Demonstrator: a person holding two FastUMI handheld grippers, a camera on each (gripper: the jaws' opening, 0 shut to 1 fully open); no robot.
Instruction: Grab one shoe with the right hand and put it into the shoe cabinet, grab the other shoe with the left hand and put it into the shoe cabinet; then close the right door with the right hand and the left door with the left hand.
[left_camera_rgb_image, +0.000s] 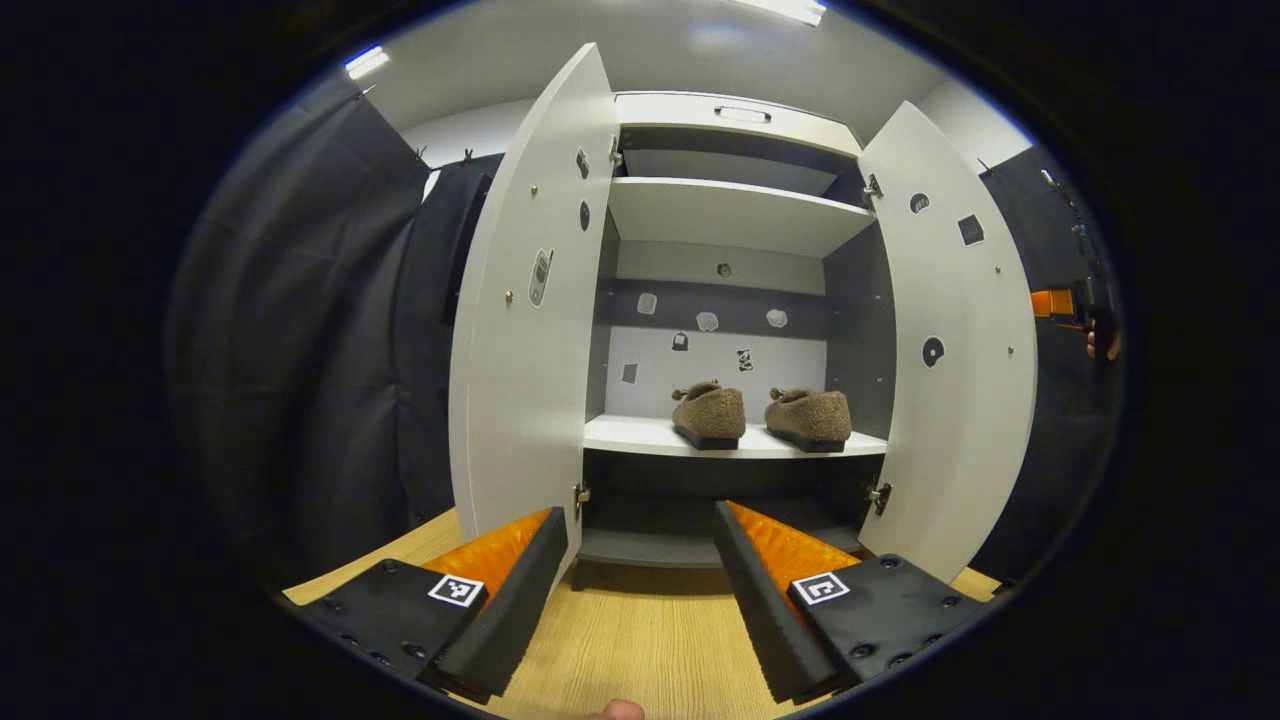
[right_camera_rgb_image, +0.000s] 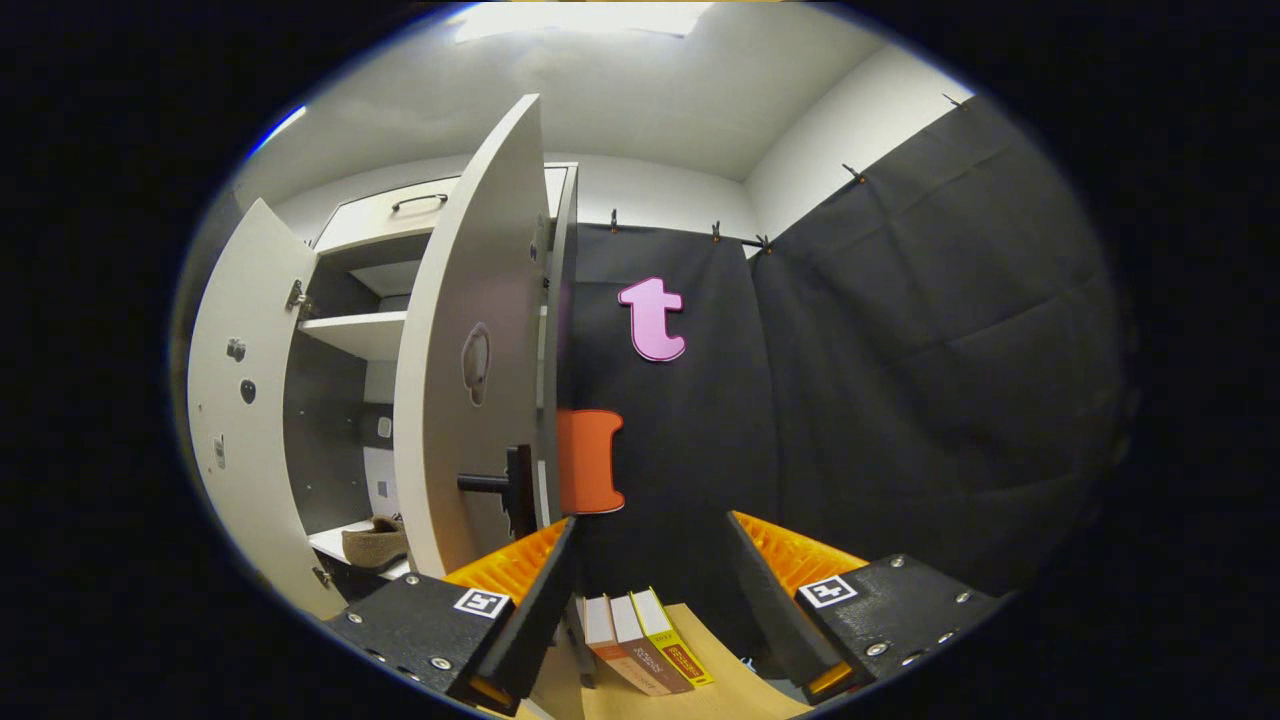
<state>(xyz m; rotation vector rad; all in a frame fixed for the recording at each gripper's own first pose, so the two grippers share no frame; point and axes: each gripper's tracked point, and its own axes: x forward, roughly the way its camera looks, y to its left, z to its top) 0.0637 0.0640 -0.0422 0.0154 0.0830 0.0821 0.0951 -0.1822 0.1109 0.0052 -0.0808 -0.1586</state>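
Nearest in the left gripper view, the left gripper hangs in front of the shoe cabinet with its jaws apart and nothing between them, above the wooden floor. A fingertip shows at the bottom edge, cut off. Beyond, both doors stand open: the left door and the right door. On the cabinet's middle shelf sit both furry brown slippers, the left slipper and the right slipper, side by side with heels toward the camera. So the stowing looks done, and the closing of the doors is the step in hand.

In the right gripper view, the right gripper has its jaws apart and empty, just beside the right door's outer face, near its dark handle. The next move, I judge, calls for pressing that door's outer face toward the cabinet; the left door then follows.

Some books stand on the floor past the door's edge. One slipper peeks out inside; the door hides the other. Whether the gripper touches the door I cannot tell.
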